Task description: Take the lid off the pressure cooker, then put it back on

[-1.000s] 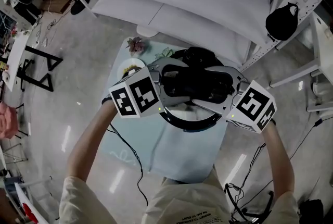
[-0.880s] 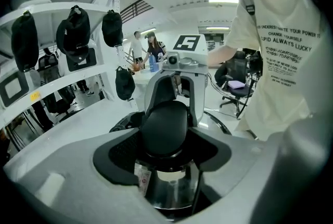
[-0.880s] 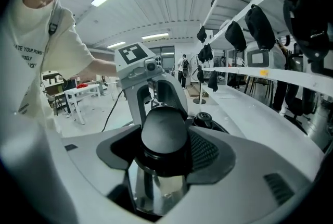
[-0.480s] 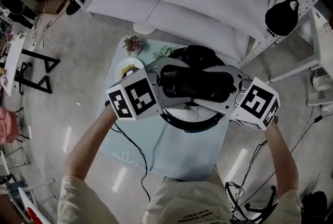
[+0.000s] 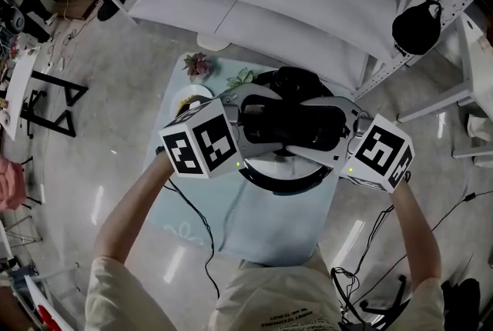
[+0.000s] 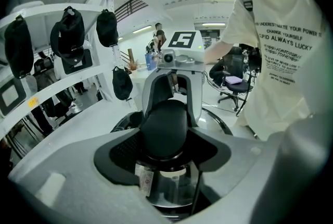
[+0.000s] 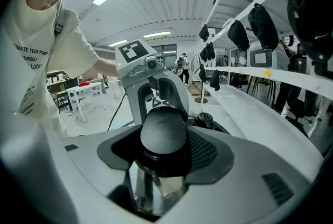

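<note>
Gripping from both sides, the two tools met over the pressure cooker (image 5: 281, 185), which sat on a pale blue table (image 5: 262, 233) just in front of the person (image 5: 277, 299). L gripper (image 6: 166, 139) came in from the left w/ its pads snug against one end of the black lid handle (image 5: 293, 125). Its own view showed that rounded end filling the gap btwn the jaws, w/ a small label (image 6: 145, 178) on the steel just below. R gripper (image 7: 164, 147) faced it from the opposite side, jaws having just been closing. The other end of the same handle sat btwn them, both pads pressed on it at a fairly wide setting. Lid (image 5: 266, 165) looked seated on the cooker, shiny top showing inside the dark rim; couldn't tell if it was lifted at all. Near the table's far edge were a small potted plant (image 5: 199, 65) & a plate (image 5: 187, 100). Behind, white shelves (image 5: 254, 14) carried a black cap (image 5: 417, 31).
</note>
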Demonstrator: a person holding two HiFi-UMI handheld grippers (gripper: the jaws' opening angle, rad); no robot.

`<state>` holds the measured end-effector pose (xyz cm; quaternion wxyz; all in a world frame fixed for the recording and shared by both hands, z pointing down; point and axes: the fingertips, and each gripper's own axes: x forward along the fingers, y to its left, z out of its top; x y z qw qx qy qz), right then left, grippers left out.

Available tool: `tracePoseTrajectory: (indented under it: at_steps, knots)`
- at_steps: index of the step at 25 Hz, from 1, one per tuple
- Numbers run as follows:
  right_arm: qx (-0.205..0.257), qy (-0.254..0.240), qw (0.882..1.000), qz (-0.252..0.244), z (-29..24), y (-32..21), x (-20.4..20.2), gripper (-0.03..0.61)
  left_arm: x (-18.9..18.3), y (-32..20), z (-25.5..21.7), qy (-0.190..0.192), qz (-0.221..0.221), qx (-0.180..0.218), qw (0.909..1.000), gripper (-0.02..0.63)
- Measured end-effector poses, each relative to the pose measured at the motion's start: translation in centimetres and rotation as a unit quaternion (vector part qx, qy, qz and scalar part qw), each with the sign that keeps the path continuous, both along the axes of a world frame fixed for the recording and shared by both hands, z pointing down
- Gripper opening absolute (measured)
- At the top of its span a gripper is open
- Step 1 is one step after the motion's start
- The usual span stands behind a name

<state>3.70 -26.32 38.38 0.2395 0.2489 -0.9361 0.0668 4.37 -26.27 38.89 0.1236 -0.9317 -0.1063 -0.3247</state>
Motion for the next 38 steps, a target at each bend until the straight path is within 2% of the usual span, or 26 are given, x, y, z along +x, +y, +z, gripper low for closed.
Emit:
tracePoseTrajectory:
  at_steps: [9, 14, 38]
  knots:
    - [0.005, -0.010, 1.000, -0.012, -1.3, 0.0, -0.3, 0.275, -0.2, 0.0, -1.4, -0.003, 0.001, 0.015, 0.9999, 0.288]
    - [0.008, -0.008, 1.000, -0.012, -1.6, -0.2, -0.3, 0.275, -0.2, 0.0, -1.7, -0.017, 0.005, 0.032, 0.9993, 0.287]
    - [-0.012, -0.002, 1.000, -0.024, -1.9, -0.2, -0.6, 0.273, -0.4, 0.1, -2.2, -0.023, 0.013, 0.043, 0.9987, 0.282]
